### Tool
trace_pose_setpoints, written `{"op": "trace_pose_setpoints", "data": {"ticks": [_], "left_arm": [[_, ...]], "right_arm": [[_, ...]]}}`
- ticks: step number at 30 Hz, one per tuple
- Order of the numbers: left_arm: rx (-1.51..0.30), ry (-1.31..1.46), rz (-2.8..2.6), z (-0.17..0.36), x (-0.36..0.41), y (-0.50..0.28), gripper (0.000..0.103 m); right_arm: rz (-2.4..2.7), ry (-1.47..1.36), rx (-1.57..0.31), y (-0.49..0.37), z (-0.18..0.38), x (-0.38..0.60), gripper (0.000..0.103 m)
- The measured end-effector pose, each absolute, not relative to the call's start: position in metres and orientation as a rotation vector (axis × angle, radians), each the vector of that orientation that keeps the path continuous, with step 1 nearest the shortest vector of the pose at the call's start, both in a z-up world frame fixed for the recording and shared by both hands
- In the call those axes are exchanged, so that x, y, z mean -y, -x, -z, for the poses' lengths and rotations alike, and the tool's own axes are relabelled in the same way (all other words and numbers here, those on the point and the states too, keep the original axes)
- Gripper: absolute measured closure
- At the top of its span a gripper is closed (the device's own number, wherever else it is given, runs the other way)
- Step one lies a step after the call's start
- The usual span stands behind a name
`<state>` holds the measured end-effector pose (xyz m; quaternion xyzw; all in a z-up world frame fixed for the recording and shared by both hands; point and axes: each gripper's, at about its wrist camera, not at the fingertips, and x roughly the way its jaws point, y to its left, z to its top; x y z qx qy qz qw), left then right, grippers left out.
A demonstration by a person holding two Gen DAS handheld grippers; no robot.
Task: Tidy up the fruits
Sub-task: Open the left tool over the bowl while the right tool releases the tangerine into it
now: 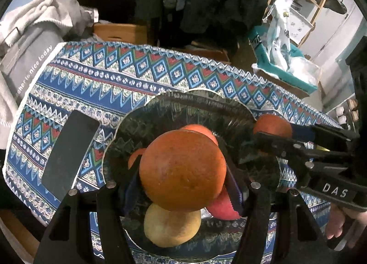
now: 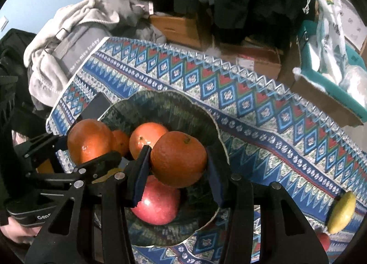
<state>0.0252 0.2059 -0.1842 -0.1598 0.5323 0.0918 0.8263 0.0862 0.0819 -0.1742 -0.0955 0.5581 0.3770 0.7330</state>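
While both hands hang over the dark green scalloped glass bowl (image 2: 160,105), each pair of tongs carries a fruit! The left tongs (image 1: 183,179) are clamped on a big round orange (image 1: 182,169), poised above the bowl, with a pale yellow round fruit (image 1: 172,227) and a red apple (image 1: 223,209) lying beneath it. The right tongs (image 2: 177,169) are clamped on a second round orange (image 2: 179,159), right over that red apple inside the bowl. Another orange (image 2: 148,139) sits deeper in the bowl. Out on the blue patterned cloth covering the desk (image 2: 263,112), a yellow lemon (image 2: 341,212) lies well apart, and a black flat phone (image 1: 68,151) rests beside the bowl.
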Motion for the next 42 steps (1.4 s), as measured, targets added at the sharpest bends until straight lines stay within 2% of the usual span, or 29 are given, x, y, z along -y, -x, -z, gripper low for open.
{"op": "trace_pose_setpoints", "data": {"ticks": [12,22,25,27,35,42], "left_arm": [[-1.189,0.383,-0.203,0.201,-0.208,-0.029,0.036],[-1.218,0.393,-0.215,0.207,-0.207,-0.029,0.036],[-1.189,0.370,-0.237,0.198,-0.209,-0.028,0.027],[-1.170,0.383,-0.239,0.193,-0.212,-0.026,0.027],[-1.140,0.380,-0.224,0.184,-0.205,-0.027,0.027],[-1.113,0.341,-0.197,0.171,-0.186,-0.032,0.027]], "right_arm": [[-0.824,0.189,-1.300,-0.087,0.198,-0.081,0.056],[-0.827,0.182,-1.289,-0.085,0.194,-0.084,0.054],[-0.820,0.183,-1.286,-0.086,0.192,-0.081,0.054],[-0.811,0.192,-1.277,-0.085,0.190,-0.079,0.054],[-0.782,0.231,-1.231,-0.083,0.172,-0.064,0.044],[-0.747,0.273,-1.182,-0.078,0.156,-0.041,0.040]]}}
